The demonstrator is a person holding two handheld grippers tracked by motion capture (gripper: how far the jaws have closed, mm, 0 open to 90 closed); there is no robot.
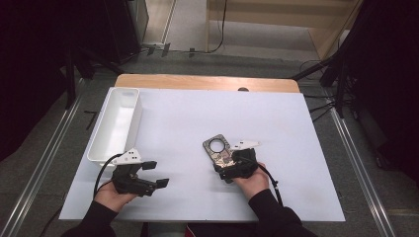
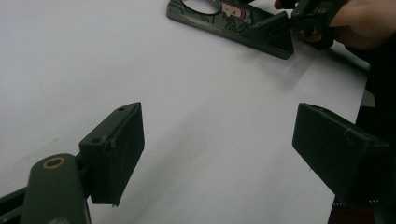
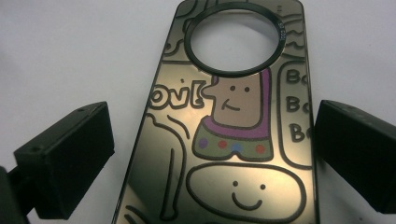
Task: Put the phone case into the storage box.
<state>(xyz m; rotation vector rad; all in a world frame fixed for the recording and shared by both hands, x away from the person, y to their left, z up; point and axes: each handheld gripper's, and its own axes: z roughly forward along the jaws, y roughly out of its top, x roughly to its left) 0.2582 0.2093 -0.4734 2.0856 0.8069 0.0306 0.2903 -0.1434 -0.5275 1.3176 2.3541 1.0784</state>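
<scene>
A: Start at the right gripper (image 3: 212, 154). How do its jaws stand?

B: Wide apart, one on each side of the phone case (image 3: 229, 126), with a clear gap between each pad and the case's edge. Nothing is clamped. In the high view the right gripper (image 1: 232, 160) sits over the near end of the case.

A: And the case itself?

B: Lying flat on the white sheet (image 1: 197, 123) that covers the desk (image 1: 207, 82), right of the middle, with its ring-shaped camera opening at the far end. It is glossy and dark, printed with cartoon figures: a face with a purple collar, a smiling blob below it, and some lettering at the sides.

A: The left gripper?

B: The left gripper (image 2: 217, 154) is also spread wide, jaws empty, over bare white sheet. In the high view the left gripper (image 1: 153, 174) is held near the front left of the desk, well apart from the case, its jaws pointing right toward it.

A: Anything farther out?

B: A long white tray (image 1: 106, 143) lies along the left edge of the sheet, just beyond the left gripper.
</scene>
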